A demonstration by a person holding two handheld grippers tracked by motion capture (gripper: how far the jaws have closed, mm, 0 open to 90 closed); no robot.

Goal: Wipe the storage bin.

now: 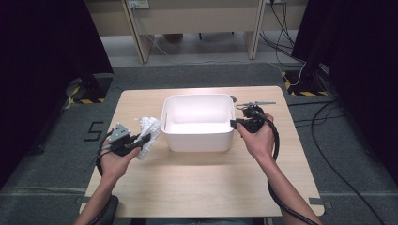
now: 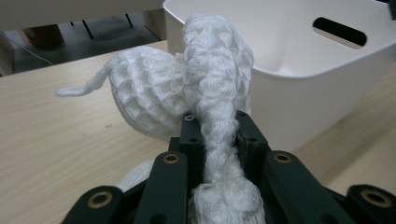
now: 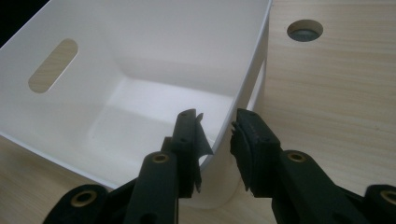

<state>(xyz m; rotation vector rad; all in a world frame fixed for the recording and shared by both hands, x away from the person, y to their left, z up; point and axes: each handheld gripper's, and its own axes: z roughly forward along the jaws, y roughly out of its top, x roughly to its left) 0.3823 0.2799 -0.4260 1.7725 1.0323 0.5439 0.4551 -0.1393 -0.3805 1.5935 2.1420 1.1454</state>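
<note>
Left gripper [image 2: 219,135] pinches the white knitted cloth [image 2: 205,93] beside the bin [image 1: 197,123]; right gripper [image 3: 217,135] straddles its rim, seemingly not yet pressing.

White knit cloth [image 2: 210,107] lower end hidden between left gripper [image 2: 217,135] jaws.

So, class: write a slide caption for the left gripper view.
Left gripper shut on a white knitted cloth beside the white bin.
</note>
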